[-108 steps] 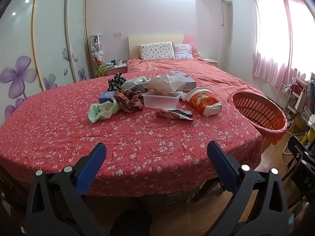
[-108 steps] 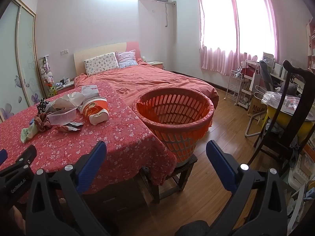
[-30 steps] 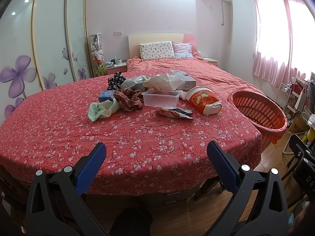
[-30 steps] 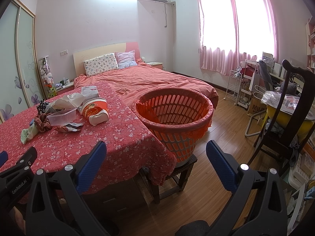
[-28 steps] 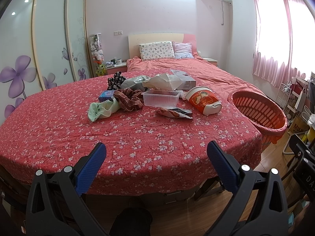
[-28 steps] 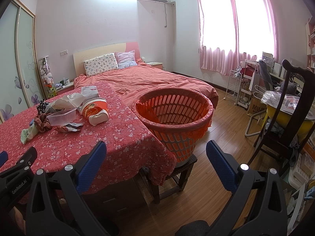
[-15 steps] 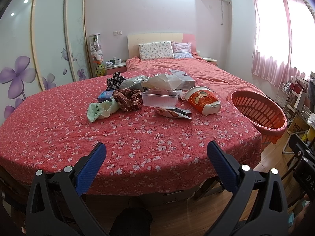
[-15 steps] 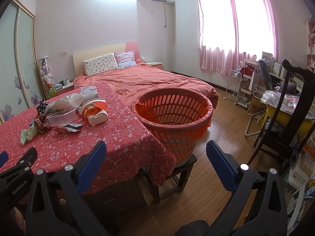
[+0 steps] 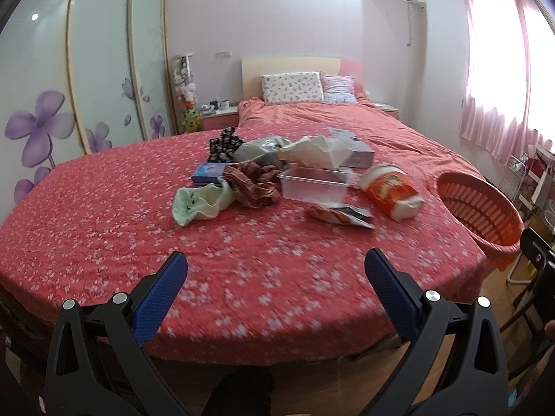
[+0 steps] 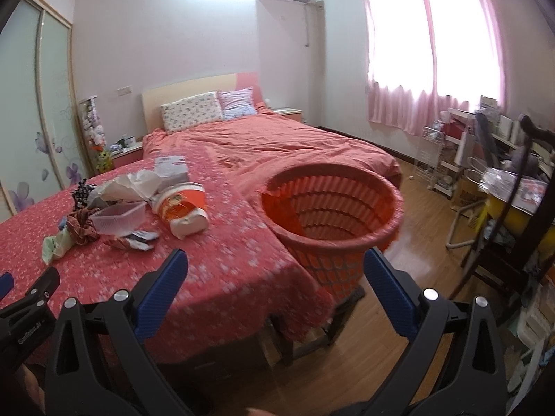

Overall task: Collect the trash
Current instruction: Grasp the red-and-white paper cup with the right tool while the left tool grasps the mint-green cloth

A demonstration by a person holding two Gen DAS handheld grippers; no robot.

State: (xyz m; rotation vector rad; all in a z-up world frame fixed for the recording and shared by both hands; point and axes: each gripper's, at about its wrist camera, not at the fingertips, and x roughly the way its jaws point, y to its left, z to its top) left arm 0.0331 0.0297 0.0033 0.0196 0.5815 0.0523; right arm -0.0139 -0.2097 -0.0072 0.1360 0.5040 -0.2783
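Observation:
A heap of things lies on the red flowered cloth [image 9: 104,215]: an orange noodle cup [image 9: 390,187] on its side, a clear plastic box [image 9: 314,183], a torn snack wrapper [image 9: 340,213], crumpled white paper [image 9: 314,152], a grey bag [image 9: 258,152], a pale green sock [image 9: 201,201] and a brown cloth [image 9: 255,182]. The orange basket [image 10: 329,208] stands at the table's right edge. My left gripper [image 9: 275,274] is open and empty, short of the heap. My right gripper [image 10: 275,268] is open and empty, before the basket. The cup also shows in the right wrist view [image 10: 182,208].
A bed with a red cover [image 10: 277,149] lies behind the table. A wardrobe with flower doors [image 9: 69,86] is on the left. A dark chair [image 10: 513,215] and cluttered racks [image 10: 451,152] stand on the right over the wood floor [image 10: 423,222].
Both grippers have moved forward toward the table and basket; the heap and basket now look larger. Both stay open and empty.

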